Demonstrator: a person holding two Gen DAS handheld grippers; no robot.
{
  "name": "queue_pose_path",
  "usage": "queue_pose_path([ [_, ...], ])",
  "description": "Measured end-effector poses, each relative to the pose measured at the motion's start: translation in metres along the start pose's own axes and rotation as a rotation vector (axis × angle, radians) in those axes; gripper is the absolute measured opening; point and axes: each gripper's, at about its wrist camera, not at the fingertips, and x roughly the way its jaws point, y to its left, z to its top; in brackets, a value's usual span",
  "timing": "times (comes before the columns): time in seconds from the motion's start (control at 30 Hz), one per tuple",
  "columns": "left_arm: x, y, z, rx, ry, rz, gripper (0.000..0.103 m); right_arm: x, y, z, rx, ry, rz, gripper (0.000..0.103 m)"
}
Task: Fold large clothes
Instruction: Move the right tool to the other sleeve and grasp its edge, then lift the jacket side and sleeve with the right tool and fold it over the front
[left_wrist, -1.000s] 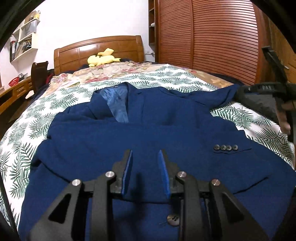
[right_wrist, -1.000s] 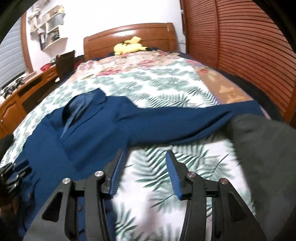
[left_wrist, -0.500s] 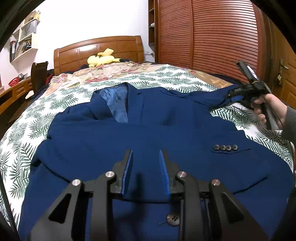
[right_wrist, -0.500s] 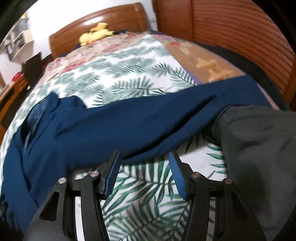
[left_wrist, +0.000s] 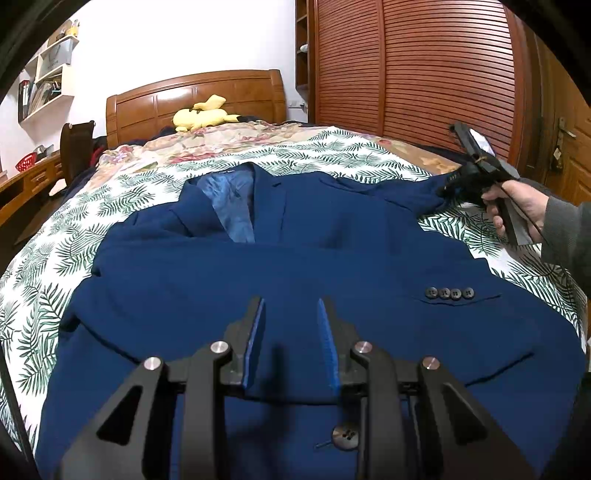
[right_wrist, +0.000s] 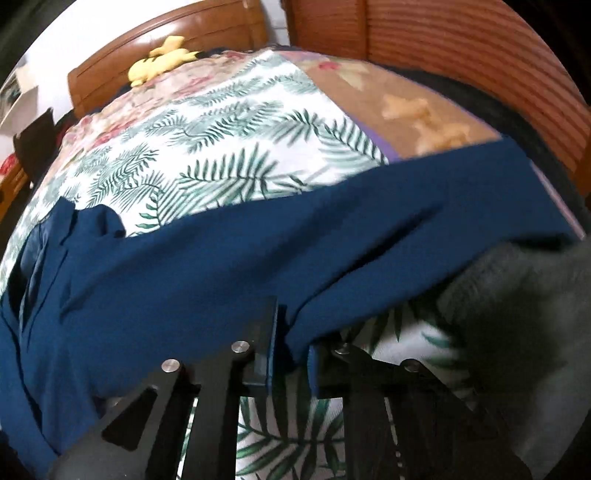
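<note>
A navy blue suit jacket (left_wrist: 303, 280) lies front-up on the bed, collar toward the headboard, one sleeve folded across the body with its cuff buttons (left_wrist: 450, 293) showing. My left gripper (left_wrist: 290, 314) is open and empty, low over the jacket's lower front. The other sleeve (right_wrist: 295, 251) stretches out to the right across the bedspread. My right gripper (right_wrist: 291, 350) has closed in on the near edge of that sleeve; cloth sits between the jaws. The right gripper also shows in the left wrist view (left_wrist: 454, 188) at the sleeve's end.
The bed has a palm-leaf bedspread (left_wrist: 110, 206) and a wooden headboard (left_wrist: 195, 99) with a yellow plush toy (left_wrist: 203, 116). A slatted wooden wardrobe (left_wrist: 417, 66) stands to the right. A dark grey garment (right_wrist: 509, 325) lies at the right, by the sleeve.
My right gripper moved forward and down onto the outstretched sleeve, and its jaws narrowed around the cloth edge. The left gripper stayed still and open.
</note>
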Motion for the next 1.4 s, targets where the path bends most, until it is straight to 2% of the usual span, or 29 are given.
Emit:
queue_pose_path([
  [0.2, 0.000, -0.001, 0.000, -0.002, 0.001, -0.001, 0.027, -0.058, 0.037, 0.017, -0.097, -0.160, 0.048, 0.004],
  [0.33, 0.000, -0.001, 0.000, -0.003, 0.003, -0.001, 0.027, -0.108, 0.086, 0.017, -0.226, -0.229, 0.155, 0.004],
  [0.47, -0.001, 0.001, 0.000, -0.006, 0.002, -0.002, 0.027, -0.145, 0.144, -0.009, -0.373, -0.231, 0.282, 0.004],
  [0.6, -0.001, 0.002, 0.000, -0.006, 0.002, -0.002, 0.027, -0.162, 0.189, -0.049, -0.507, -0.175, 0.362, 0.004],
  [0.7, -0.001, 0.002, 0.000, -0.007, 0.001, -0.002, 0.027, -0.159, 0.210, -0.074, -0.577, -0.106, 0.338, 0.004],
  [0.8, -0.001, 0.002, 0.000, -0.007, 0.002, -0.002, 0.027, -0.157, 0.211, -0.082, -0.585, -0.084, 0.328, 0.007],
  [0.87, -0.001, 0.002, 0.000, -0.007, 0.003, -0.003, 0.027, -0.160, 0.211, -0.082, -0.588, -0.086, 0.324, 0.016],
  [0.93, -0.001, 0.002, 0.000, -0.008, 0.005, -0.003, 0.027, -0.167, 0.210, -0.082, -0.604, -0.115, 0.316, 0.032],
  [1.0, -0.001, 0.002, 0.000, -0.008, 0.005, -0.002, 0.027, -0.179, 0.211, -0.082, -0.616, -0.152, 0.309, 0.044],
  [1.2, -0.001, 0.002, 0.000, -0.007, 0.005, -0.002, 0.027, -0.190, 0.206, -0.067, -0.599, -0.193, 0.280, 0.048],
  [1.4, -0.001, 0.002, 0.000, -0.007, 0.004, -0.002, 0.027, -0.165, 0.193, -0.052, -0.557, -0.162, 0.214, 0.050],
])
